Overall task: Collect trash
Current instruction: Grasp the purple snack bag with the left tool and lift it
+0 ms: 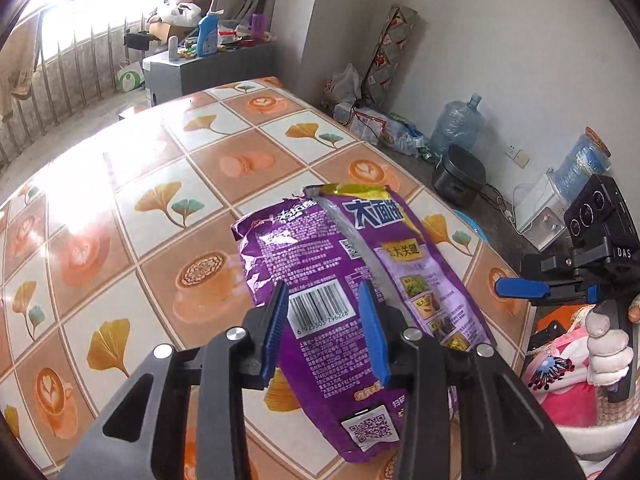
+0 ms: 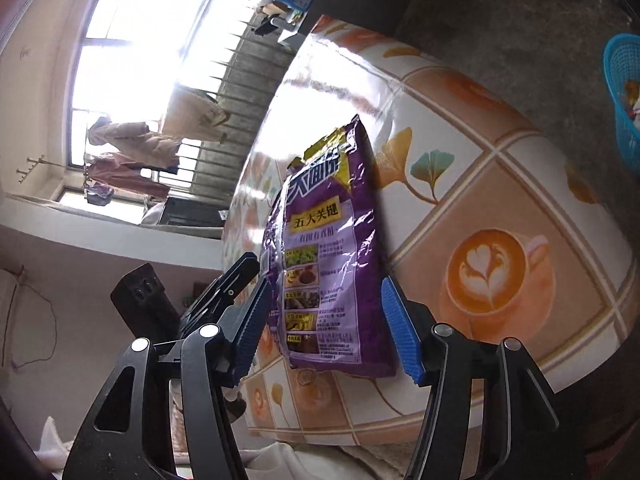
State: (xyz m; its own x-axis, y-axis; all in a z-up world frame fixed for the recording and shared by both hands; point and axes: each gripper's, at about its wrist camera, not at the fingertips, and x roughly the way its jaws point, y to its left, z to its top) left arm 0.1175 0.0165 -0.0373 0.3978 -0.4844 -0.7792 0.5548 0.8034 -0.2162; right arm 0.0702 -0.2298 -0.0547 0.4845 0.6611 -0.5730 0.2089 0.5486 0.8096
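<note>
Purple snack bag (image 1: 352, 280) lies flat on the tiled surface (image 1: 160, 200), light, thin, crinkly and probably slippery. Left claw (image 1: 326, 332) and right claw (image 2: 326, 332) are held open, gripping nothing. A pinch at its near edge is advised.

Purple snack bag (image 1: 340, 280) w/ yellow top edge, white barcode patch, white QR square at its 6 o'clock end. Table (image 1: 160, 184) cloth: checks of white & peach-orange, gold ginkgo leaves w/ teal ones, latte cups w/ white foam art. Left gripper (image 1: 326, 320) & right gripper (image 2: 326, 332): black frames, blue ribbed pads. Turquoise mesh basket (image 2: 624, 100) at 2 o'clock in right view. Hand (image 1: 608, 356) in white glove, 4 o'clock, left view.
</note>
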